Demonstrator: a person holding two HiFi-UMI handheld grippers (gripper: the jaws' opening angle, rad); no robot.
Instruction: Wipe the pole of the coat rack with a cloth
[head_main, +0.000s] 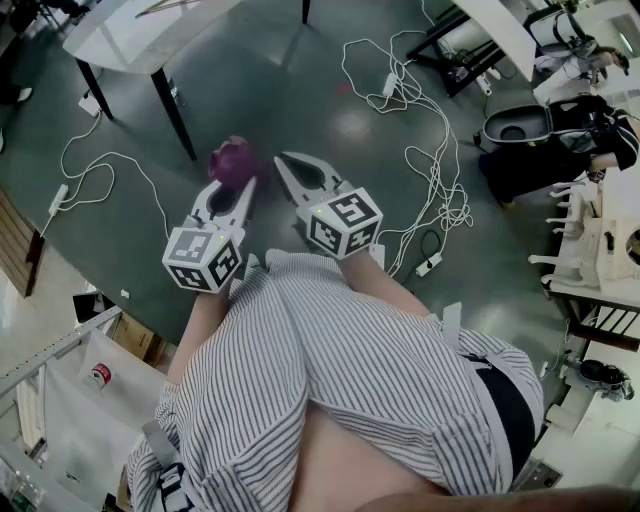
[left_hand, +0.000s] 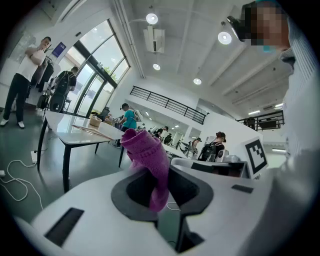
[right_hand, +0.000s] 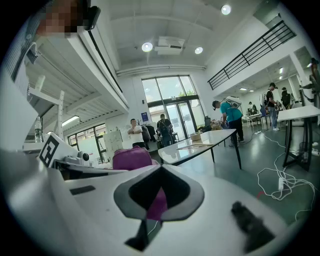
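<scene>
Purple and knitted, bunching above the jaw tips and trailing down through the hollow: clamping the cloth like this in the left gripper, jaws closed on it, over the grey floor. Holding the right gripper just beside it, jaws together on nothing, only showing purple through the opening between them. Not yet touching any pole. Possibly seeing the coat rack in the white pegged stand at the right edge of the head view, well apart from both grippers, but not telling for sure. Probably risking a dropped cloth, if pinching only a loose fold while swinging it across. Also risking a snag or a stumble when crossing the white cables looping over the floor on that side.
</scene>
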